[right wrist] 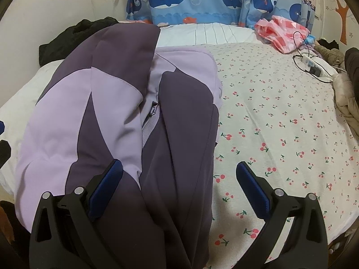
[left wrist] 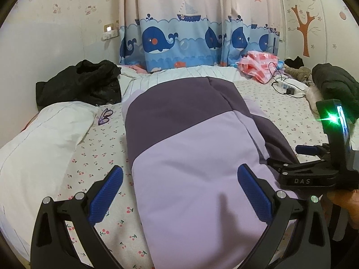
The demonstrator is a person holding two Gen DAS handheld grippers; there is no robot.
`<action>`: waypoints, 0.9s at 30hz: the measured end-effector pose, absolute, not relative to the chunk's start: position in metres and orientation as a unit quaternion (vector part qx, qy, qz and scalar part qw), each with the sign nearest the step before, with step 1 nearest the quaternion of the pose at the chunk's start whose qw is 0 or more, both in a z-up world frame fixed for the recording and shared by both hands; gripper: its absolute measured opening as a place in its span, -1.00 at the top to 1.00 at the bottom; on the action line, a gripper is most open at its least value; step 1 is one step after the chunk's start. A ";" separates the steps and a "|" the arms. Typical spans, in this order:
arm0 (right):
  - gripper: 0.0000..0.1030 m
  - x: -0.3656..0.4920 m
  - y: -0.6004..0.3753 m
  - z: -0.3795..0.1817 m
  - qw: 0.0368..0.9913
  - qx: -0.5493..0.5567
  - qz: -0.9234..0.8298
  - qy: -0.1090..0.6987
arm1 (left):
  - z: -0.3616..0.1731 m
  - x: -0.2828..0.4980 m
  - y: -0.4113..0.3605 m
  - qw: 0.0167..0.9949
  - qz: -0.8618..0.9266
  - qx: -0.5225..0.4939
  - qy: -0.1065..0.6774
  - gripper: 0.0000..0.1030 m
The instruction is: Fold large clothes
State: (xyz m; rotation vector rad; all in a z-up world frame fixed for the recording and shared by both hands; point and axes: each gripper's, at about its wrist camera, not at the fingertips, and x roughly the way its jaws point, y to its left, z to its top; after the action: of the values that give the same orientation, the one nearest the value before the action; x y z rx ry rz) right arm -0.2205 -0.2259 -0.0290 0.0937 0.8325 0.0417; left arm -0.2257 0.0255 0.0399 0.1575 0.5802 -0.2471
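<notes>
Left to right on the bed (left wrist: 280,121): a black garment (left wrist: 80,83) is heaped at the far left by the wall, a white pillow (left wrist: 44,130) lies in front of it, and glasses (left wrist: 105,116) sit on the cherry-print sheet between pillow and jacket. At the far side hangs the whale curtain (left wrist: 175,42). Farther right you have a pink checked bag (left wrist: 260,65), a white power strip (left wrist: 289,86) with black cable, and a dark puffy coat (left wrist: 334,85) at the right edge.

The purple jacket (left wrist: 190,148) lies folded lengthwise mid-bed, running away from you. Your left claw (left wrist: 179,195) is spread wide over its near lilac end; the left pad is over bare sheet, the right pad over the fabric, nothing pinched. Your right claw (right wrist: 179,188) is also spread wide, straddling the jacket's right edge: the left finger over dark fabric, the right finger over sheet, gripping nothing.

Whether either claw touches the cloth is hard to tell. The jacket's near end is cut off below both views. In the left view, the right tool's body, with a green light, blocks part of the dark coat.
</notes>
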 end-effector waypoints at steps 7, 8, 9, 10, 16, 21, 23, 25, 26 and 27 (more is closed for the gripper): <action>-0.88 -0.221 -0.227 -0.029 0.914 0.045 0.020 0.403 | 0.042 -0.230 0.023 0.949 -0.122 0.084 0.279 -0.89; -0.88 -0.221 -0.228 -0.029 0.914 0.045 0.020 0.403 | 0.044 -0.230 0.024 0.949 -0.122 0.084 0.278 -0.89; -0.88 -0.221 -0.228 -0.029 0.914 0.045 0.020 0.403 | 0.045 -0.230 0.024 0.950 -0.123 0.084 0.276 -0.89; -0.88 -0.221 -0.228 -0.029 0.914 0.045 0.020 0.403 | 0.046 -0.231 0.024 0.950 -0.124 0.084 0.274 -0.89; -0.88 -0.221 -0.228 -0.030 0.913 0.045 0.021 0.404 | 0.051 -0.232 0.026 0.952 -0.127 0.079 0.269 -0.89; -0.88 -0.221 -0.226 -0.030 0.914 0.045 0.019 0.403 | 0.050 -0.232 0.026 0.952 -0.127 0.078 0.269 -0.89; -0.88 -0.221 -0.225 -0.030 0.914 0.046 0.019 0.403 | 0.051 -0.232 0.026 0.952 -0.128 0.078 0.268 -0.89; -0.88 -0.221 -0.226 -0.030 0.914 0.047 0.021 0.404 | 0.050 -0.231 0.026 0.952 -0.128 0.078 0.268 -0.89; -0.88 -0.220 -0.226 -0.030 0.913 0.048 0.022 0.404 | 0.050 -0.232 0.026 0.951 -0.127 0.079 0.269 -0.89; -0.88 -0.220 -0.227 -0.030 0.913 0.048 0.022 0.404 | 0.050 -0.232 0.026 0.951 -0.127 0.080 0.269 -0.89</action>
State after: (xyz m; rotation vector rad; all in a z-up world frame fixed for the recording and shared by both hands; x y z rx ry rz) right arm -0.2202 -0.2265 -0.0298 0.0995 0.8313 0.0454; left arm -0.2323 0.0256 0.0502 0.1618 0.5474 -0.2591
